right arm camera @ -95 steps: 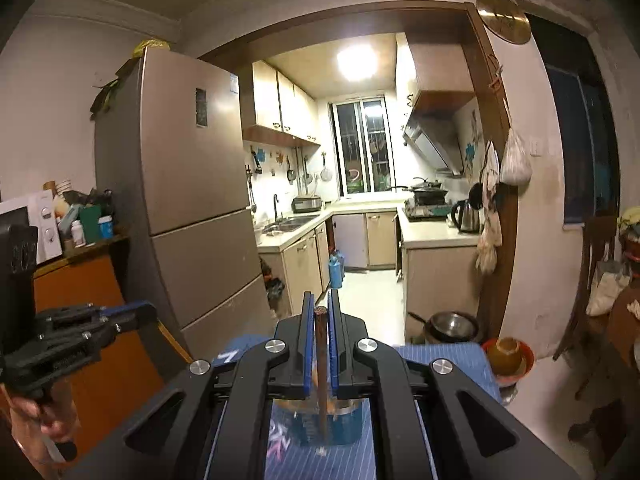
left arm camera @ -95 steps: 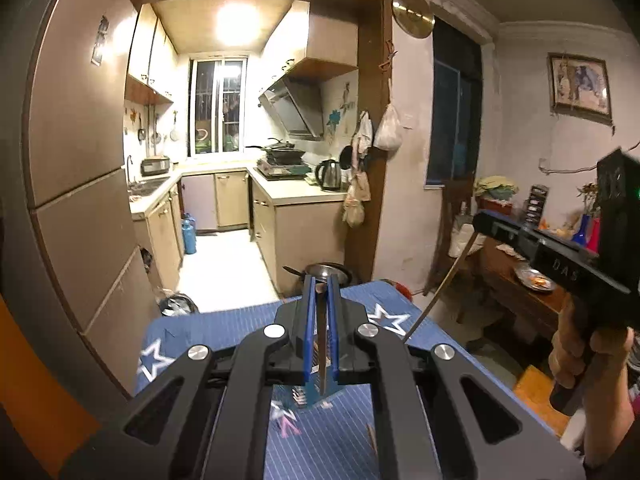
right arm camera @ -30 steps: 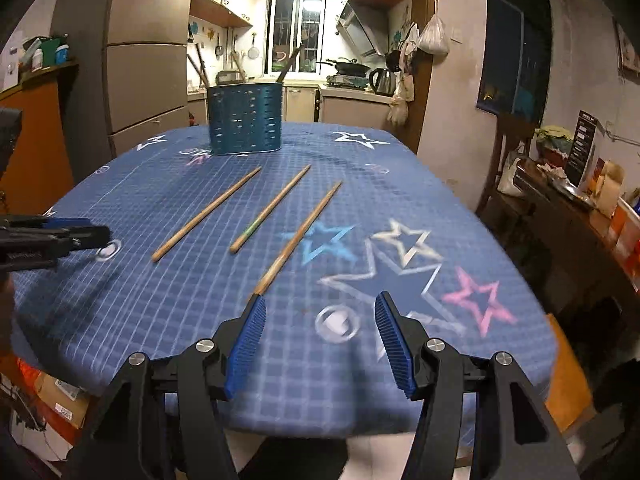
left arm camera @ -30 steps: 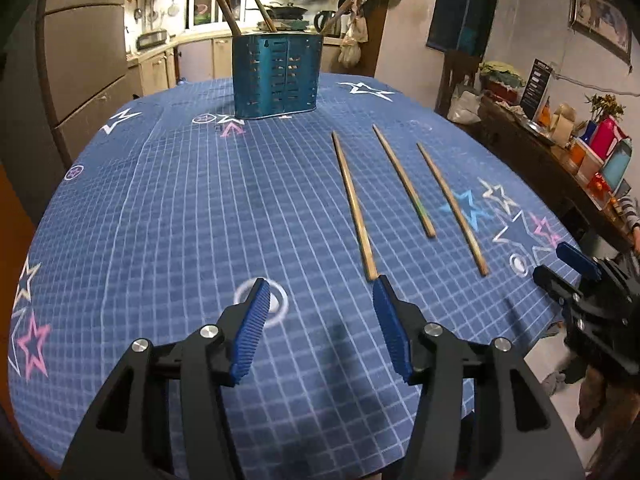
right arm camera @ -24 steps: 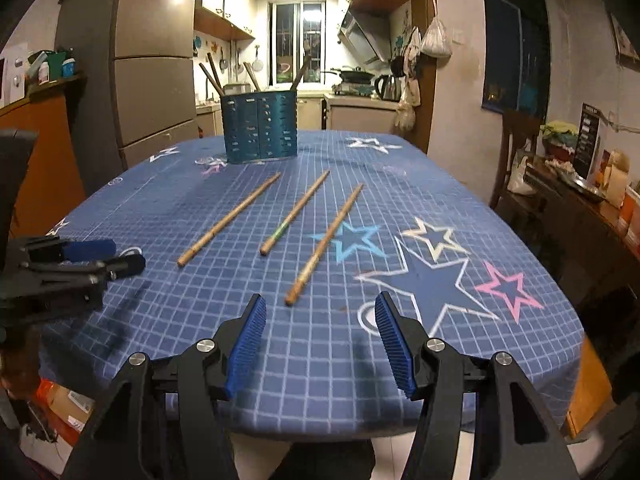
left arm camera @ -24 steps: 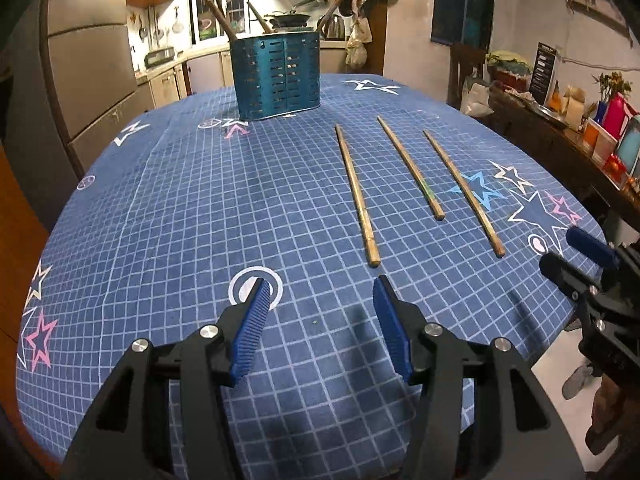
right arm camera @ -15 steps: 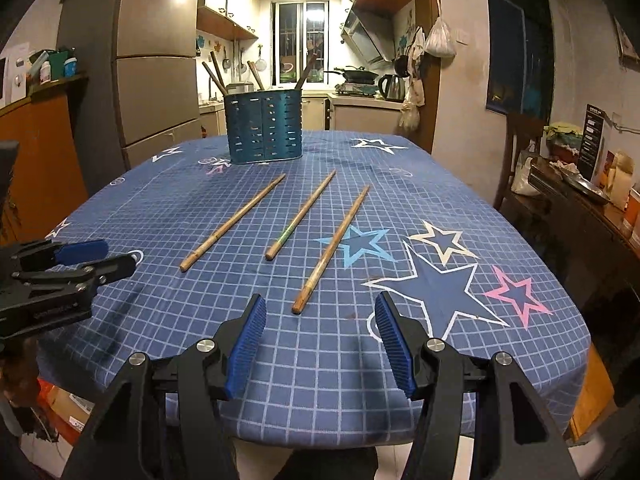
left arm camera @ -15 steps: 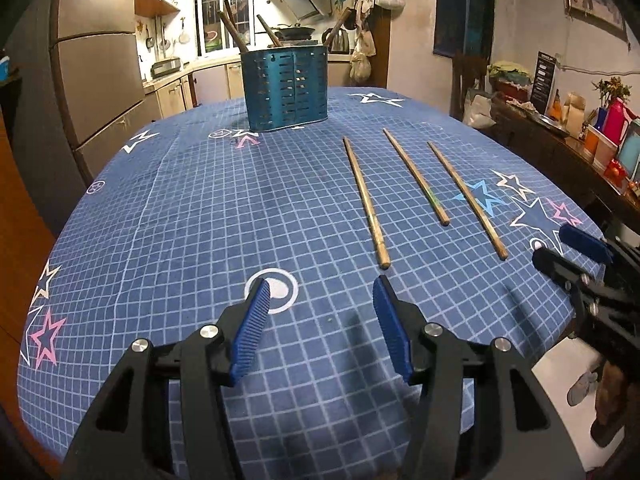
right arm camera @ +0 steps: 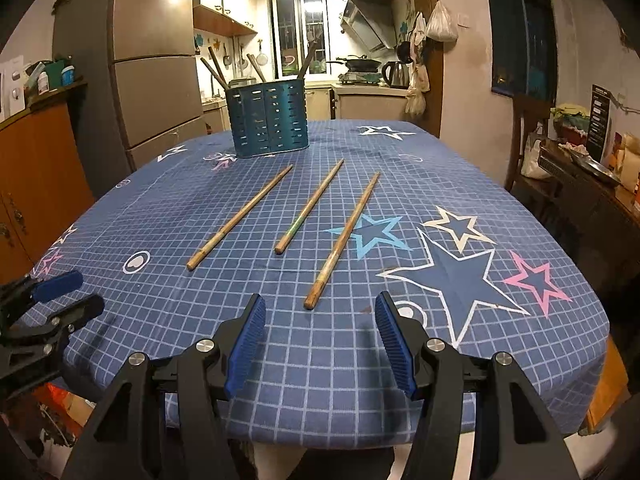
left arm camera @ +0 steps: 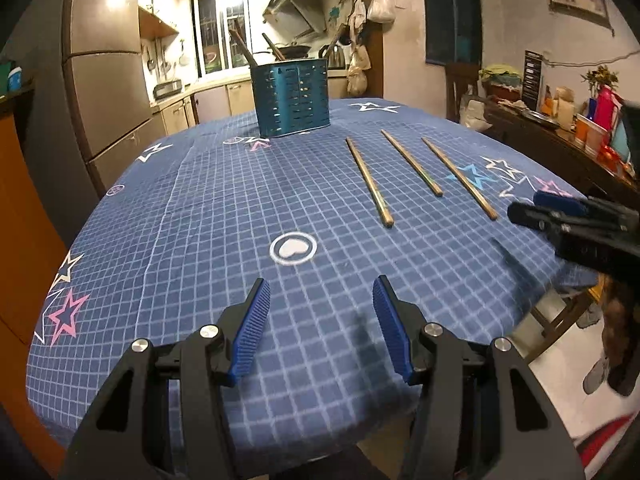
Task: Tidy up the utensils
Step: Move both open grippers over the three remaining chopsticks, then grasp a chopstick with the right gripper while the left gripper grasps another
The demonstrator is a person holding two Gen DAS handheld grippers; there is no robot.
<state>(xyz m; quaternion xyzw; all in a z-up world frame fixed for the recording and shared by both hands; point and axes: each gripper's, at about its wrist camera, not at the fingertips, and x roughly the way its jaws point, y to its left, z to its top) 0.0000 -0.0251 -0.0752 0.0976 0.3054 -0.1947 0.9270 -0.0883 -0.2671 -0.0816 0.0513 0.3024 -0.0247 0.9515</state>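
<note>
Three wooden chopsticks lie side by side on the blue star tablecloth [right arm camera: 460,184]: a left one [right arm camera: 240,216], a middle one [right arm camera: 310,206] and a right one [right arm camera: 342,240]. They also show in the left wrist view, left [left arm camera: 369,181], middle [left arm camera: 412,162] and right [left arm camera: 460,178]. A blue perforated utensil holder [right arm camera: 267,119], also in the left wrist view [left arm camera: 290,98], stands at the far end with several sticks in it. My left gripper [left arm camera: 320,322] is open and empty over the near table edge. My right gripper [right arm camera: 318,340] is open and empty just short of the right chopstick's near end.
A fridge [right arm camera: 154,76] stands at the far left and an orange cabinet [right arm camera: 36,152] beside it. A dark side table [left arm camera: 560,140] with cups and clutter runs along the right. A kitchen opens behind the table.
Earlier both grippers were shut on sticks above the holder. Since then they opened and drew back to the near table edge. In the last second both views rose and levelled slightly.
</note>
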